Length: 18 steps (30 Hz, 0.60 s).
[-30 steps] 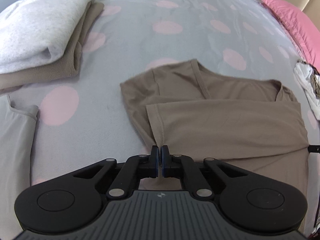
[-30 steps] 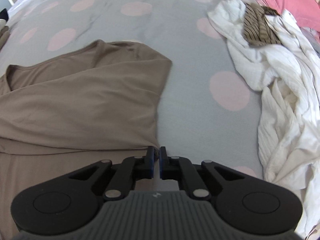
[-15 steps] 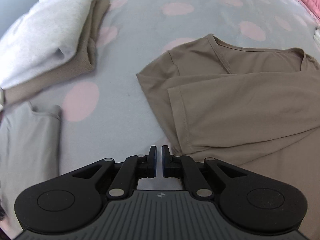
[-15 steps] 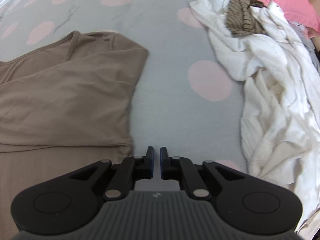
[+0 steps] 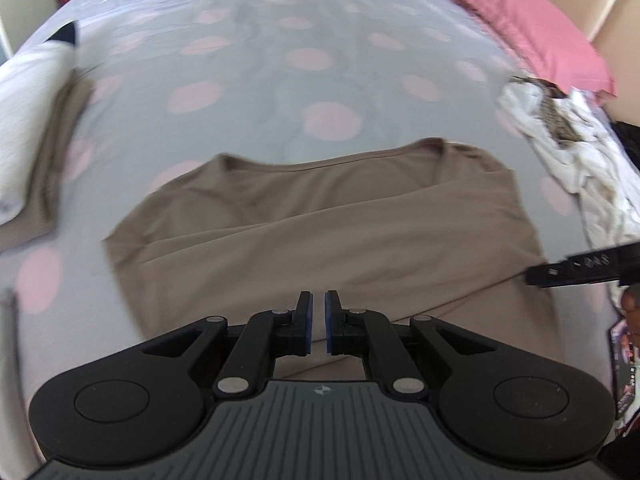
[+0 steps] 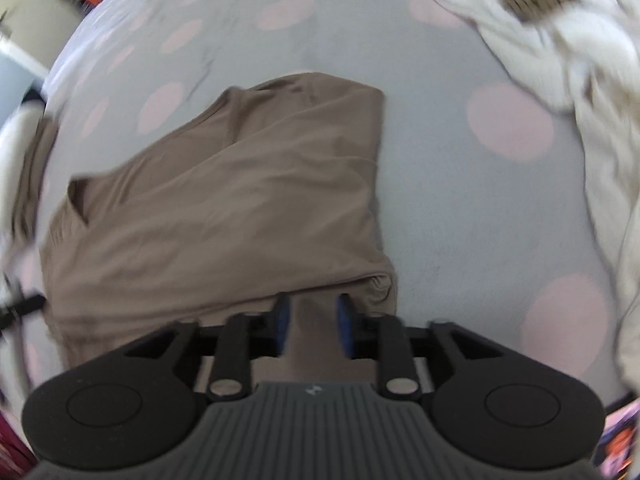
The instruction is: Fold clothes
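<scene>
You are hovering the left tongs (image 5: 316,322) nearly closed and empty over the brown T-shirt (image 5: 340,236), while your right tongs (image 6: 311,326), just widening, are straddling its near hem for the next fold.

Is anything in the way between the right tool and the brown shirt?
Nothing visible is. The right tool hangs right over the near right edge of the brown shirt, its jaws just opened, with only shirt fabric showing in the gap. The white clothes pile lies off to the right, apart from the shirt.
</scene>
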Each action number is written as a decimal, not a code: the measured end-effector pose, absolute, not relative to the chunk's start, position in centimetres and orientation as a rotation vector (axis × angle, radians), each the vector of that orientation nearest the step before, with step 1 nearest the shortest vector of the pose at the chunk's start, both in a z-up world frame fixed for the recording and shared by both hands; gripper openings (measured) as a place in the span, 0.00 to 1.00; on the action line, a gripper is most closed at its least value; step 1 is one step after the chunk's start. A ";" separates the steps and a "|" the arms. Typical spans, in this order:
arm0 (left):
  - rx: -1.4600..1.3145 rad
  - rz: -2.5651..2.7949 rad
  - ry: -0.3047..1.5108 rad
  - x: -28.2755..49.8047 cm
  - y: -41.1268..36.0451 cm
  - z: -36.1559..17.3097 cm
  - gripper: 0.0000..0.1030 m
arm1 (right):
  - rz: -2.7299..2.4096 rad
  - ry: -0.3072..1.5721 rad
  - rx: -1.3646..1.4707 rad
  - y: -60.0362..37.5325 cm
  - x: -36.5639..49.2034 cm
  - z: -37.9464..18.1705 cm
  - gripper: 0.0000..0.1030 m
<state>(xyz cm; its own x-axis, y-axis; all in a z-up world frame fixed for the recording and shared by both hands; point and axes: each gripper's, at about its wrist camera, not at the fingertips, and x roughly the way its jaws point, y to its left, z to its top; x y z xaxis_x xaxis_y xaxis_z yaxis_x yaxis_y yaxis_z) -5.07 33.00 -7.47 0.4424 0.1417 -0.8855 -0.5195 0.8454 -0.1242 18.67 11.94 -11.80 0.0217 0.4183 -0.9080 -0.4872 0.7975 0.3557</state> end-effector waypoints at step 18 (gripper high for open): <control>-0.290 0.232 1.083 2.6 24.9 -11.1 0.03 | 0.711 1.374 0.100 11.8 20.1 -10.2 0.06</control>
